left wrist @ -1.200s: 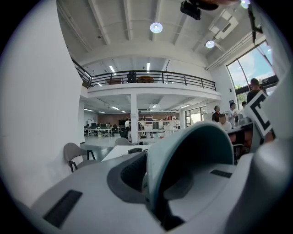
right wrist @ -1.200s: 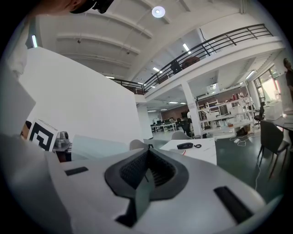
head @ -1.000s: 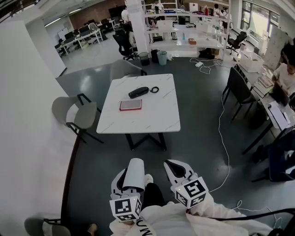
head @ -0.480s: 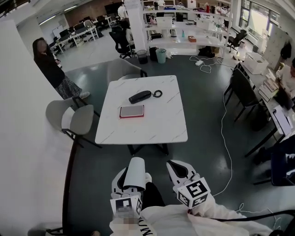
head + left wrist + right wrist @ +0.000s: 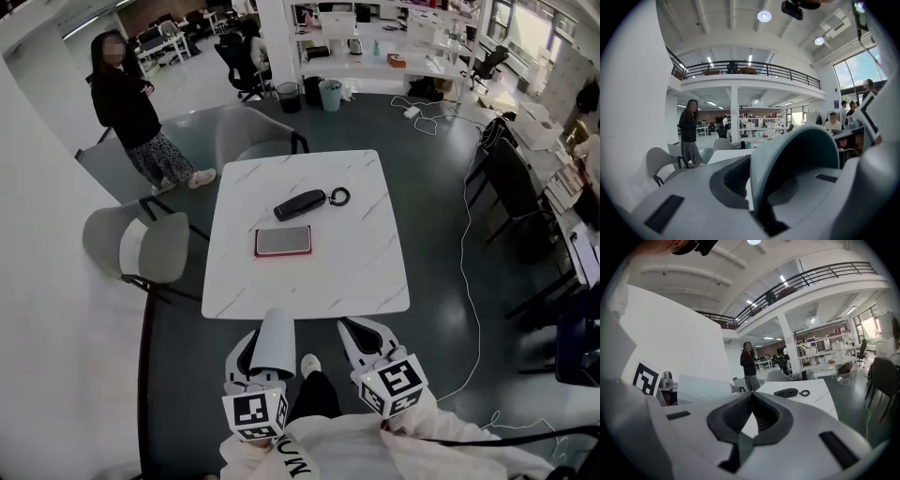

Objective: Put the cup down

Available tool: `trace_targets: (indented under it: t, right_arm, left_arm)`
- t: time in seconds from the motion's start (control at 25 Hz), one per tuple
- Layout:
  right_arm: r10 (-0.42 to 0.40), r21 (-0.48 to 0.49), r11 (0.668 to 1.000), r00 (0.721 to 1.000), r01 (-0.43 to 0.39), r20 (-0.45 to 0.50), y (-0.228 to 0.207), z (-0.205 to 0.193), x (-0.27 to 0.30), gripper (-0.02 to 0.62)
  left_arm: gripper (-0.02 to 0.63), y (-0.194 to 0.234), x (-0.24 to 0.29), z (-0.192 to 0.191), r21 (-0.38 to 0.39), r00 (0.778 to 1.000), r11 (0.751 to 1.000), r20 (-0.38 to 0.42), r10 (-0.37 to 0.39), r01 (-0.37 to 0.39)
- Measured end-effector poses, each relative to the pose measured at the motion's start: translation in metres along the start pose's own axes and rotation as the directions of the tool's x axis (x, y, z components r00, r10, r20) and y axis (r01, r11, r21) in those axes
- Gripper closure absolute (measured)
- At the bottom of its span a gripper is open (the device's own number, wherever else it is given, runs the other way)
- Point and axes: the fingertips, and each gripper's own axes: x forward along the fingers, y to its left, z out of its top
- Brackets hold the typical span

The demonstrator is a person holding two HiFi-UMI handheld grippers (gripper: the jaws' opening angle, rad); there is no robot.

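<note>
Bottom left: left gripper (image 5: 265,351), closed on white cup (image 5: 275,334). Bottom right: right gripper (image 5: 355,326), jaws together, nothing between. Just ahead: white table (image 5: 361,262). On table: black pouch (image 5: 300,203) with ring (image 5: 339,196) beside, red-edged tablet (image 5: 283,241) nearer. Left of table: grey chair (image 5: 131,246). Top left: person (image 5: 131,111) standing.
</note>
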Motion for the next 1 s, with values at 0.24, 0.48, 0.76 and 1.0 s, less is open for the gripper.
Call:
trace_targets:
  t: [0.24,0.48,0.76,1.0]
  right_arm:
    - [-0.007,0.009,1.0,1.0,0.008,-0.027,-0.003,0.015,0.059,0.591]
    - [-0.026,-0.007,1.0,0.999,0.026,-0.039,-0.001,0.033,0.107,0.591]
    - [-0.064,-0.011,0.998,0.997,0.063,-0.035,0.002,0.046,0.161,0.591]
    - [-0.079,-0.009,0.997,0.996,0.079,-0.036,0.006,0.053,0.181,0.591]
  left_arm:
    - [0.577,0.036,0.042,0.013,-0.007,0.999,1.0,-0.029,-0.018,0.018]
    - [0.577,0.071,0.075,0.022,-0.021,0.998,0.999,-0.045,-0.039,0.038]
    - [0.577,0.11,0.112,0.025,-0.011,0.995,0.997,-0.06,-0.08,0.079]
    - [0.577,0.131,0.128,0.032,-0.008,0.994,0.996,-0.063,-0.088,0.088]
